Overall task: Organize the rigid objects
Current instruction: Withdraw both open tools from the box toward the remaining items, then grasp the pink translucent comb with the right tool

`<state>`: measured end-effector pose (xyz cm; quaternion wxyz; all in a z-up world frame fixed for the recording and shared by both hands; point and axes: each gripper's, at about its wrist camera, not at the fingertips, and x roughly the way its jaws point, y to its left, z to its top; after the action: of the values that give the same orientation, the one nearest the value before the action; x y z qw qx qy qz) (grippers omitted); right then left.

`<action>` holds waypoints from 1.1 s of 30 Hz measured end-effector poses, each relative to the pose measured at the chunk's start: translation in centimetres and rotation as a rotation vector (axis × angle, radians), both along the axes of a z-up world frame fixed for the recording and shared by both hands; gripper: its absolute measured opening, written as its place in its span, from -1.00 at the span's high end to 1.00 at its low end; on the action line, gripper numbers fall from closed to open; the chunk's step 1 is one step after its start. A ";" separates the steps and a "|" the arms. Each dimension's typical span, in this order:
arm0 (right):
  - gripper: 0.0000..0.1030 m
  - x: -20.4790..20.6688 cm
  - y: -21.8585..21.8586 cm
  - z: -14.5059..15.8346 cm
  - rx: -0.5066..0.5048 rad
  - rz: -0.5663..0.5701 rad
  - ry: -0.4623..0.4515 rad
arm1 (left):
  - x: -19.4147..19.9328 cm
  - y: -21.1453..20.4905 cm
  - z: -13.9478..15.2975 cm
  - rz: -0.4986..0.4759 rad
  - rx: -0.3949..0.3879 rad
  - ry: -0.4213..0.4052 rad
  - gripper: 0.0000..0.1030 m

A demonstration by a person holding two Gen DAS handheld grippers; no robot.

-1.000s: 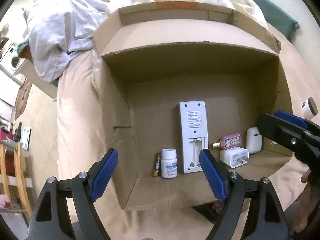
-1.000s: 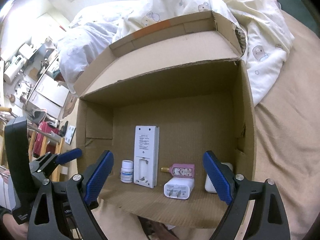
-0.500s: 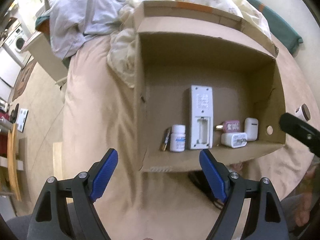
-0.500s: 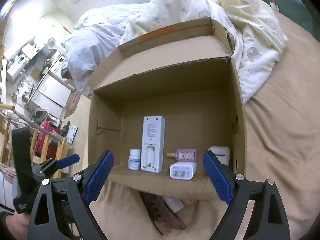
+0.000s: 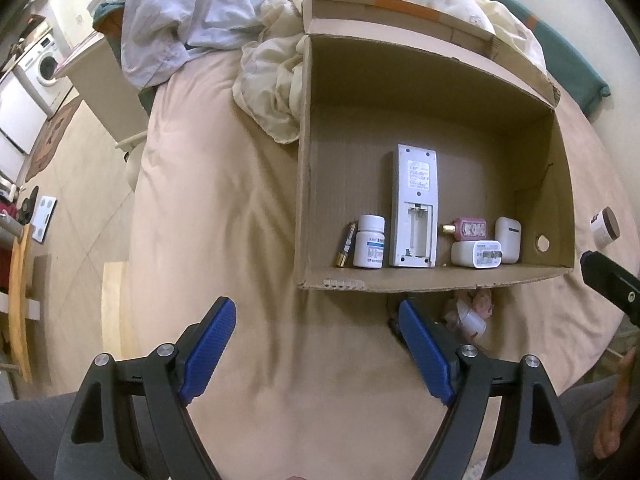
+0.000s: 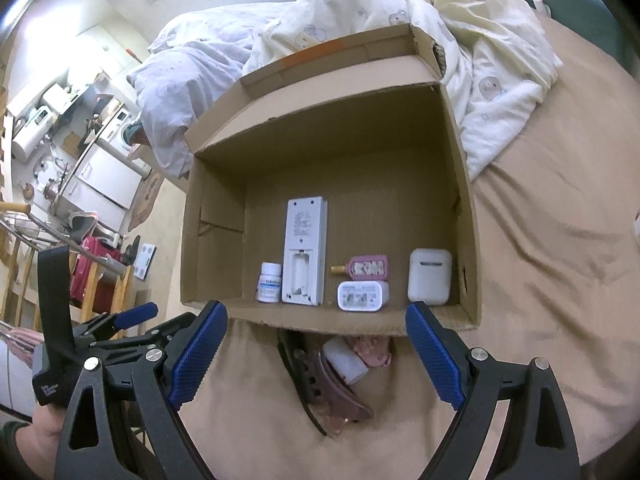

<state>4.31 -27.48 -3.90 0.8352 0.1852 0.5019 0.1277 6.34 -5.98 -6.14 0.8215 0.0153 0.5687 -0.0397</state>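
Cardboard open box (image 6: 466, 216) on the tan bed (image 6: 540, 280) partly covers a dark hair claw (image 6: 320, 384) and small white bottle (image 6: 346, 362); both grippers' fingers spread apart, empty.

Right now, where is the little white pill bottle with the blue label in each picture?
Left wrist: white pill bottle with a blue label, inside the cardboard box, centre-right.
Right wrist: same bottle, lower centre-left.
Shared landmark: the long white remote control on its right side.
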 end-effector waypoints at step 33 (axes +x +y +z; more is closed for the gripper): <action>-0.43 -0.6 4.1 -9.0 -0.080 0.203 0.340 | 0.5 -1.9 -5.9 0.017 -0.040 0.159 -0.58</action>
<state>3.72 -23.41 -12.91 0.7278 0.1191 0.6566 0.1580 6.87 -7.89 -12.00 0.7743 -0.0090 0.6311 -0.0452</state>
